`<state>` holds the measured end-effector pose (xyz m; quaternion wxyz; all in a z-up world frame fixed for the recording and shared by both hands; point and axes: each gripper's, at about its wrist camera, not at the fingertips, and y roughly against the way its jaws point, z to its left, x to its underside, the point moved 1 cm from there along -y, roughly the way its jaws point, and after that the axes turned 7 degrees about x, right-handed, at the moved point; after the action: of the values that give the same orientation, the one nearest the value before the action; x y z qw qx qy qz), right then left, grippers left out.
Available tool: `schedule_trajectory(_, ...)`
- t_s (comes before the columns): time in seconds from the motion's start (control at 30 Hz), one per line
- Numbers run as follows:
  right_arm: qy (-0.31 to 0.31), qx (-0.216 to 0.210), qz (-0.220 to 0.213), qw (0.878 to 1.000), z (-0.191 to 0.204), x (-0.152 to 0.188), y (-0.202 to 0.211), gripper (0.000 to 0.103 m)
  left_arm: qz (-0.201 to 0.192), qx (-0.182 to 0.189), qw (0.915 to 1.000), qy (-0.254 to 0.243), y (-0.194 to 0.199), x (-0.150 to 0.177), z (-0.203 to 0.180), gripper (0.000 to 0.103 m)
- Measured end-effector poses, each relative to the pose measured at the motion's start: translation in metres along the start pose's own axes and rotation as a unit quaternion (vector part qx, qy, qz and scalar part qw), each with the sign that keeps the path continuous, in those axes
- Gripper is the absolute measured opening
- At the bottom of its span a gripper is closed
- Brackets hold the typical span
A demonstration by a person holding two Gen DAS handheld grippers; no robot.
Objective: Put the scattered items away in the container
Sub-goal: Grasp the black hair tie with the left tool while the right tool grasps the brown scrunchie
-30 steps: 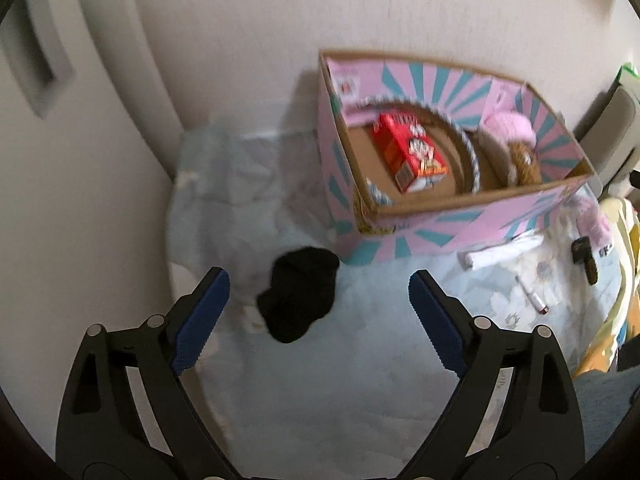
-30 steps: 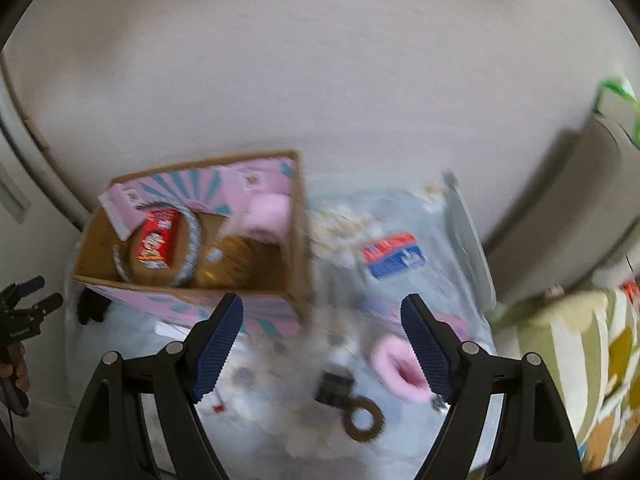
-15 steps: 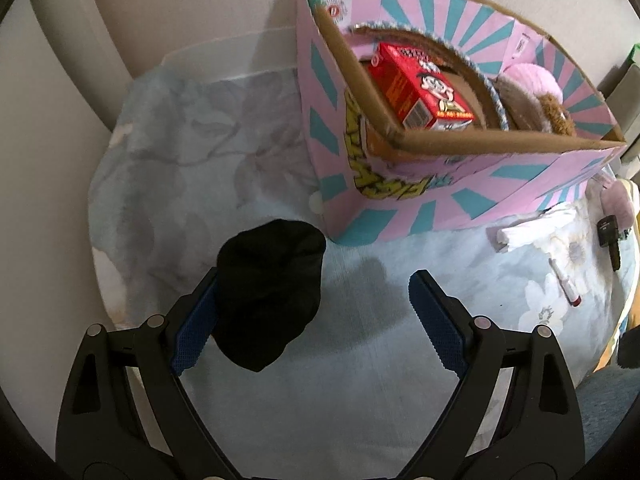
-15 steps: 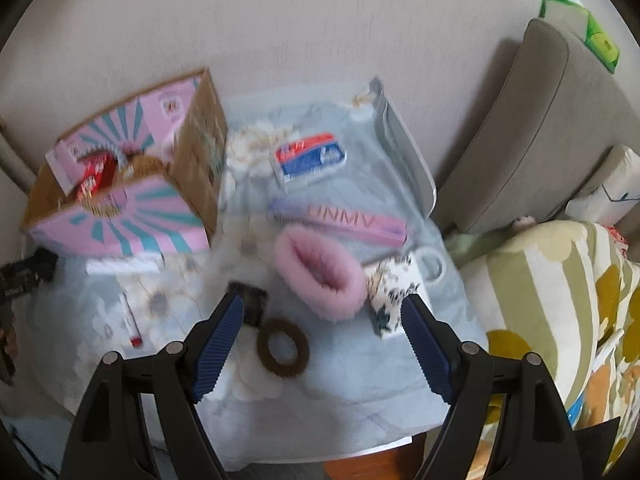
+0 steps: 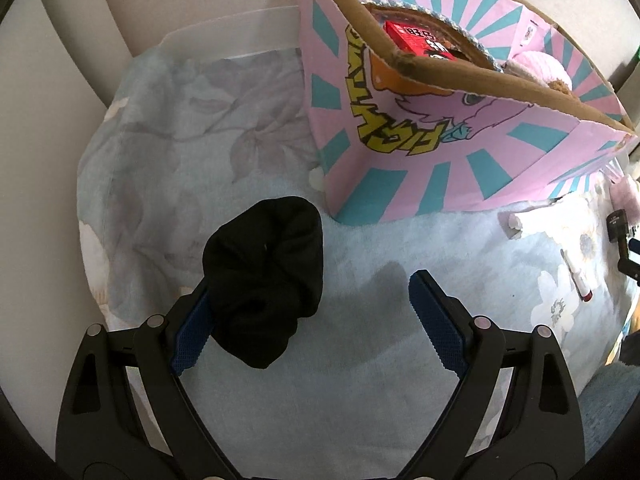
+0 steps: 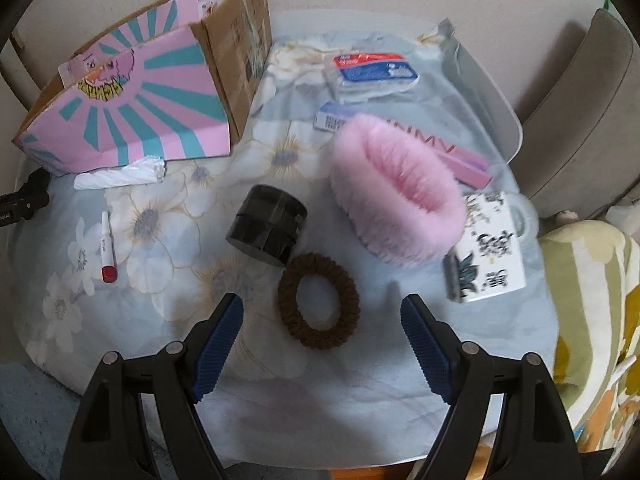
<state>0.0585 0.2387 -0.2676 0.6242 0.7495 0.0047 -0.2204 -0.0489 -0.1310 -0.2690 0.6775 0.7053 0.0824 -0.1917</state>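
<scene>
A pink and teal cardboard box (image 5: 460,128) (image 6: 132,120) stands on the flowered cloth; a red carton (image 5: 416,38) and a pink plush item (image 5: 536,66) lie inside. A black bundled cloth (image 5: 264,276) lies in front of the box, against the left finger of my open left gripper (image 5: 308,320). My open right gripper (image 6: 320,332) hovers just before a brown scrunchie (image 6: 318,300). Beyond it are a black jar (image 6: 268,224), a pink fluffy cuff (image 6: 396,192), a patterned mug (image 6: 488,248), a red-capped tube (image 6: 107,248) and a white wrapped stick (image 6: 116,176).
A blue and white packet (image 6: 372,72) and a pink long box (image 6: 460,156) lie at the back of the table. A grey chair back (image 6: 588,120) and a striped cushion (image 6: 592,304) stand to the right. The wall runs close behind the box.
My left gripper has moved forward and down onto the black cloth, which now sits by its left finger. My right gripper has swung right and dropped toward the brown scrunchie.
</scene>
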Motion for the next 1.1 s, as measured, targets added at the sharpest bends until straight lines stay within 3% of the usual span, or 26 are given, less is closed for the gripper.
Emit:
schedule_trajectory(0.37,-0.008,-0.016,0.000,1.000,-0.002,0.002,-0.006,0.072,-0.002,0.006,1.0000,0.002,0.001,0.004,-0.001,0.090)
schedule_trajectory(0.47,-0.007,-0.013,-0.002,1.000,-0.002,0.002,-0.005,0.064,-0.007,-0.003,1.0000,-0.003,0.003,0.006,-0.002,0.077)
schedule_trajectory(0.53,-0.007,-0.006,-0.004,1.000,-0.004,0.003,-0.003,0.048,-0.009,-0.012,0.9999,-0.002,0.004,0.008,-0.003,0.065)
schedule_trajectory(0.6,-0.010,-0.008,-0.005,1.000,-0.007,0.002,-0.001,0.037,-0.015,-0.019,0.9997,-0.001,0.008,0.011,-0.002,0.037)
schedule_trajectory(0.67,-0.010,-0.005,-0.006,1.000,-0.007,0.003,0.000,0.026,-0.019,-0.029,0.9994,0.000,0.011,0.013,-0.001,0.022)
schedule_trajectory(0.7,-0.009,0.000,-0.007,1.000,-0.006,0.004,0.002,0.017,-0.021,-0.029,0.9994,0.001,0.012,0.014,-0.001,0.020)
schedule_trajectory(0.73,-0.009,0.003,-0.007,1.000,-0.007,0.005,0.002,0.015,-0.026,-0.029,0.9992,0.001,0.014,0.016,-0.001,0.019)
schedule_trajectory(1.1,-0.014,0.000,-0.011,1.000,-0.003,0.008,0.009,0.014,-0.035,-0.029,0.9989,-0.012,0.031,0.031,-0.017,0.014)
